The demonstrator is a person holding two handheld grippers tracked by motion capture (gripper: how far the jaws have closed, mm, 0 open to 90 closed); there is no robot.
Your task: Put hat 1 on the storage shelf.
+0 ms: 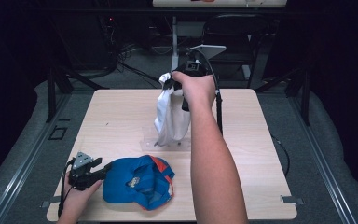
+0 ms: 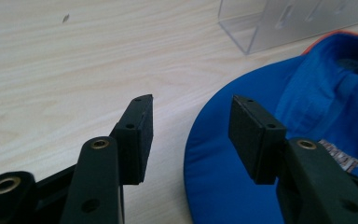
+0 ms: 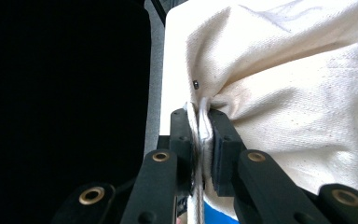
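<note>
Because the white cap [image 1: 171,112] is pinched by a fold of its cloth between the pressed-together jaws of the right gripper [image 1: 173,84], it hangs limp above the clear plastic stand [image 1: 165,140] at the middle of the bench [image 1: 121,116], probably so that it can be lowered onto that stand or carried clear of it. On the near side of the stand the blue cap [image 1: 137,182] lies on the bench, and the left gripper [image 1: 103,171], jaws spread and holding nothing, sits at its brim, seemingly ready to take it or keep it steady.
</note>
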